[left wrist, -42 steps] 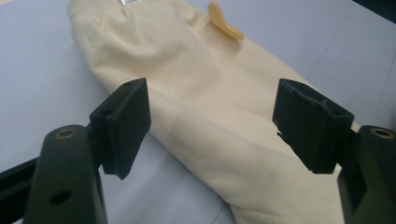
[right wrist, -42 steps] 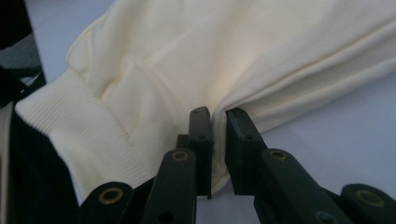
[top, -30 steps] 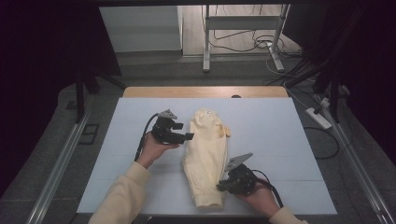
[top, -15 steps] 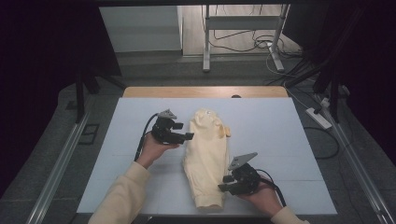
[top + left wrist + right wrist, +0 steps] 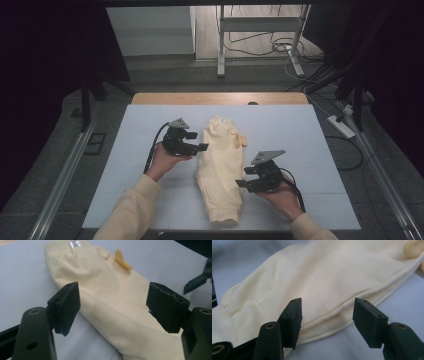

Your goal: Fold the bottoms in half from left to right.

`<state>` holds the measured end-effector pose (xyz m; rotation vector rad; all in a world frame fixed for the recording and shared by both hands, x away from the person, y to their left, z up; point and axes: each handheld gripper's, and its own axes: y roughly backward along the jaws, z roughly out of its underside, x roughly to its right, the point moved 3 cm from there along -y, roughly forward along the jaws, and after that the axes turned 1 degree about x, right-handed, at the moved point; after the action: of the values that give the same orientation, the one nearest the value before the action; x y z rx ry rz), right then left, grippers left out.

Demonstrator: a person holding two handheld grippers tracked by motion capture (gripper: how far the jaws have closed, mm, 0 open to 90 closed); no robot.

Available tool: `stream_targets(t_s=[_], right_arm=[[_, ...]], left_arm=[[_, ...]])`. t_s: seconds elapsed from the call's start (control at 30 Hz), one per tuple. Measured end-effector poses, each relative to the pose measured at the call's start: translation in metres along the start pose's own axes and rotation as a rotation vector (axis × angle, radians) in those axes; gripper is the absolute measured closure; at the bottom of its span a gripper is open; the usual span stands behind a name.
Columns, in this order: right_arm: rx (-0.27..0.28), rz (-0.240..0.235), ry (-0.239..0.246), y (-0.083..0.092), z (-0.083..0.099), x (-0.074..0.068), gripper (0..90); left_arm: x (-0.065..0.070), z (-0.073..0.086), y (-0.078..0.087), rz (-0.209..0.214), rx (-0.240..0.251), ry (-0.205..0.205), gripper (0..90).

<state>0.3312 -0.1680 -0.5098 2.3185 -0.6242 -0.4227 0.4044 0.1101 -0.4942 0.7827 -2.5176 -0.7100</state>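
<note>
The pale yellow garment (image 5: 220, 170), folded into a long narrow strip, lies lengthwise down the middle of the white table (image 5: 310, 130), its ribbed end with a small label (image 5: 74, 243) at the far side and its rounded end near the person. The fabric looks soft and smooth, doubled over with a seamed edge along its right side, and a small yellow tab (image 5: 122, 260) sticks out near the far end. The work in hand seems to be a fold just finished on the right side: the right gripper (image 5: 247, 177) has just been opening its jaws, which stand apart with the seamed edge before them and nothing pinched. The left gripper (image 5: 202, 141) hovers by the left edge, jaws wide, gripping nothing. Next probably comes a fresh pinch to fold the strip crosswise, which calls for catching all layers at once.
</note>
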Motion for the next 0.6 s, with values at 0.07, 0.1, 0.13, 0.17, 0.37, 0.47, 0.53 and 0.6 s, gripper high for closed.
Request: stream_targets(t_s=[0.07,0.1,0.13,0.17,0.37,0.47,0.53,0.6], right_arm=[[0.007,0.009,-0.002,0.0,-0.002,0.004,39.7],[0.01,0.01,-0.005,0.0,-0.002,0.006,39.3],[0.013,0.014,-0.011,0.0,-0.003,0.008,39.2],[0.02,0.02,-0.012,0.0,-0.003,0.01,39.1],[0.047,0.041,-0.024,0.002,-0.006,0.018,38.8],[0.043,0.05,-0.018,0.0,-0.006,0.021,38.6],[0.038,0.056,-0.014,-0.002,-0.007,0.023,38.3],[0.031,0.069,-0.003,-0.003,-0.007,0.023,37.6]], left_arm=[[0.001,-0.001,0.001,0.002,0.008,0.001,26.7],[0.001,-0.001,0.001,0.003,0.011,0.003,26.7],[0.001,-0.001,0.001,0.003,0.012,0.001,26.7],[0.001,-0.001,0.001,0.004,0.013,0.003,26.7],[0.002,-0.001,0.004,0.003,0.014,0.004,26.6],[0.004,-0.002,0.007,-0.004,0.015,0.002,26.4],[0.004,-0.002,0.009,-0.01,0.017,-0.001,26.3],[0.004,-0.002,0.01,-0.014,0.02,0.002,26.2]])
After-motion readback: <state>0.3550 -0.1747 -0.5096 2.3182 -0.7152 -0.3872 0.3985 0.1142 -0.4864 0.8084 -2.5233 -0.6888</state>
